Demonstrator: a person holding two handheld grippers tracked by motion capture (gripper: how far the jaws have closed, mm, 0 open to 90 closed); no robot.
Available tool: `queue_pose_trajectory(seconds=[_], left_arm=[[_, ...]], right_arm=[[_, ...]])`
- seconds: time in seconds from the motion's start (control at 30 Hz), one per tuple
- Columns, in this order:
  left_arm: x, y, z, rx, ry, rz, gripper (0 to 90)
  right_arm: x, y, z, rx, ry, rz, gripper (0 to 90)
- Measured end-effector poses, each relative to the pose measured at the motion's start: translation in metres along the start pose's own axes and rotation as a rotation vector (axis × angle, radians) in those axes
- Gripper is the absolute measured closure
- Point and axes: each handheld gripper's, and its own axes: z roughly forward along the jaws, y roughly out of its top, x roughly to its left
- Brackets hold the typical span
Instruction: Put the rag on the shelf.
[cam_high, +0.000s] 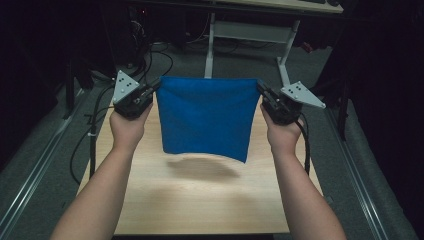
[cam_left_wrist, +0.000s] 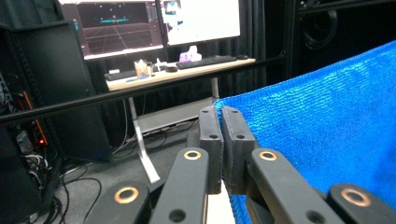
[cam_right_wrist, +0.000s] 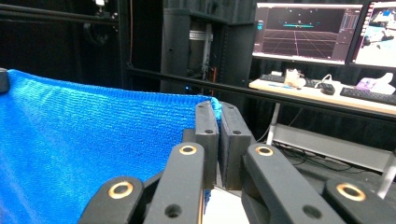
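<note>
Holding a blue cloth (cam_high: 205, 117) taut above the table (cam_high: 200, 200), left gripper (cam_high: 150, 92) and right gripper (cam_high: 264, 95) each clamping a far corner. Lifting apparently done; spreading or folding seemingly remaining

Blue cloth (cam_high: 205, 117) — hanging, corners pinched

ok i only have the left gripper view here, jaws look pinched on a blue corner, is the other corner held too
Observer: Yes, the right gripper is shut on the blue cloth's opposite top corner.
Operator: is it touching the table
Observer: No, in the high view it hangs between the left gripper and the right one, its lower edge above the wooden table with a shadow beneath.
Operator: hanging even?
Observer: Not quite; the bottom right corner droops lower.
</note>
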Motion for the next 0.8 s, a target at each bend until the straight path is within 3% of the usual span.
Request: queue_pose_trajectory(seconds=[0.1,0.5,0.6,0.8], left_arm=[[0.003,0.0,0.007,-0.001,0.011,-0.003,88.0],[0.017,0.007,0.043,0.073,0.037,-0.028,88.0],[0.02,0.004,0.053,0.11,0.044,-0.019,87.9],[0.025,-0.016,0.072,0.191,0.042,-0.054,87.9]], right_arm=[[-0.004,0.0,0.01,0.005,-0.005,0.006,88.5],[-0.022,0.006,0.052,0.055,-0.044,0.007,88.5],[-0.028,0.006,0.063,0.081,-0.052,0.007,88.5],[-0.032,-0.005,0.083,0.159,-0.059,-0.012,88.5]])
